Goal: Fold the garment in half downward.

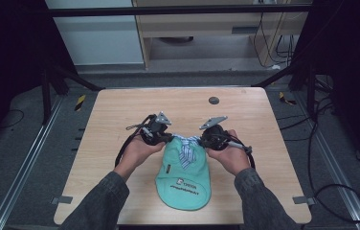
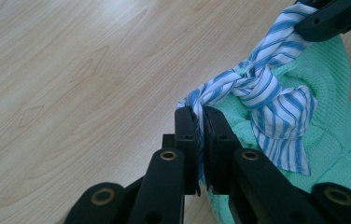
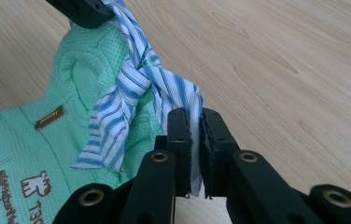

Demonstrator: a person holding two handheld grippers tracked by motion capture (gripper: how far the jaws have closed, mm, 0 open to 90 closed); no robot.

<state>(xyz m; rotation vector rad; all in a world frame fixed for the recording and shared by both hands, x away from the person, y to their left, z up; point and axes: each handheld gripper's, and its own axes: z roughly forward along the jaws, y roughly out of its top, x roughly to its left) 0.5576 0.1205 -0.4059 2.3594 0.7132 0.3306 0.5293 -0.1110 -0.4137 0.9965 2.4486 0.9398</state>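
High view first: the mint green garment (image 1: 184, 177) lies in the lower middle of the frame, on the wooden table (image 1: 120, 110), with its striped collar tie (image 1: 186, 148) at the top end. My left gripper (image 1: 164, 138) is on the tie's left corner and my right gripper (image 1: 206, 137) is on its right one, so I'm holding both ends of it at once.

Left gripper view: my jaws come up from the bottom centre and are pinched together on the striped collar tie (image 2: 257, 93), with cloth squeezed between them. The knot sits up and right of my jaws, over the mint green garment (image 2: 341, 126). The right gripper (image 2: 334, 16) pokes in at the top right corner, holding the other end.

Right gripper view: same deal. The jaws are clamped on the striped collar tie (image 3: 136, 93) at the bottom centre, the mint green garment (image 3: 47, 149) fills the lower left, and the left gripper (image 3: 82, 9) is at the upper left edge.

My take on doing this well: pull both ends evenly and straight apart, low over the table, so the knot snugs without dragging the garment. Keep the pinch firm, since thin cloth like this probably slips.
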